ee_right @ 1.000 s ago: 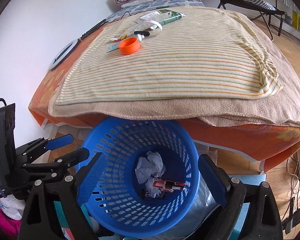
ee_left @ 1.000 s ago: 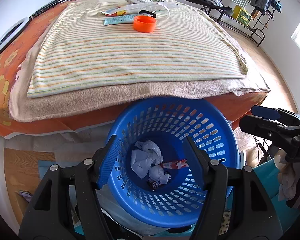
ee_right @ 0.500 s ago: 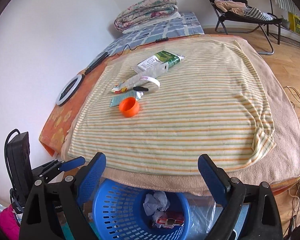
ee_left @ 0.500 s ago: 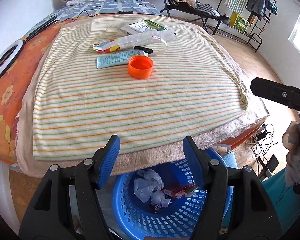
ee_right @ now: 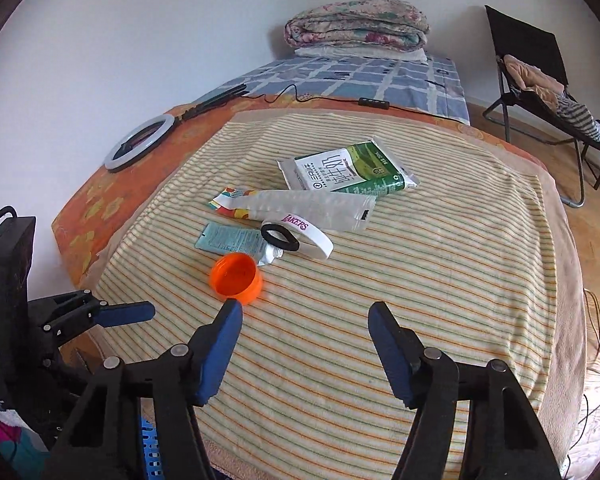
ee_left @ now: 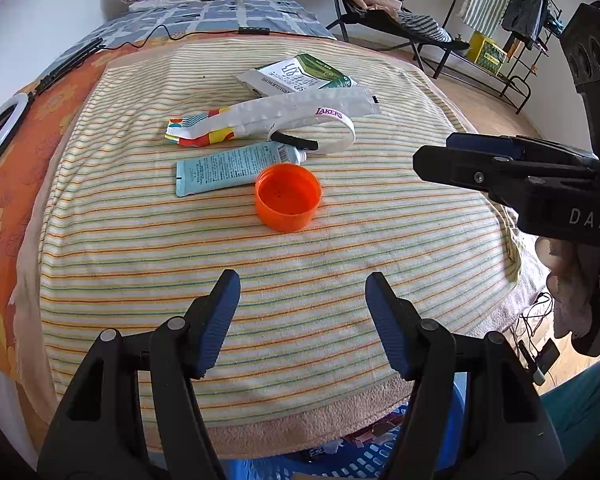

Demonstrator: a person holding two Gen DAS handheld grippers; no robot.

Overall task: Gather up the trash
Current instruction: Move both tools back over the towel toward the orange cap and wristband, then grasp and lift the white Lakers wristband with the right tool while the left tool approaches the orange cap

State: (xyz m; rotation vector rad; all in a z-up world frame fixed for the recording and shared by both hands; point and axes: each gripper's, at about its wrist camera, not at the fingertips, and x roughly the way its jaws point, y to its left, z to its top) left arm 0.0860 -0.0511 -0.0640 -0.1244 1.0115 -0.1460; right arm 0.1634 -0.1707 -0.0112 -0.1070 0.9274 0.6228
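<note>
Both my grippers are up over the striped blanket now, and both are empty. My left gripper has its jaws spread wide with nothing between them but blanket. My right gripper is just as wide open, also holding nothing; its left fingertip sits just in front of the orange cap in that view, though I can't say for sure whether it touches the cap or only hovers near it.

The trash lies in a loose cluster near the middle of the blanket. The orange cap is open side up, nearest to me. Just behind it, touching or nearly so, lies a flattened pale blue tube. Behind that a long clear wrapper with a colourful printed end stretches across, and a white wristband reading LAKERS curls over it, with a black hair tie resting against the band. Furthest back is the green and white packet, one edge tucked by the wrapper.

From the left camera I see the right gripper off to the right, held above the blanket's edge. At the bottom of both views a sliver of the blue basket peeks out below the blanket's near edge. A ring light lies on the orange sheet to the left.
</note>
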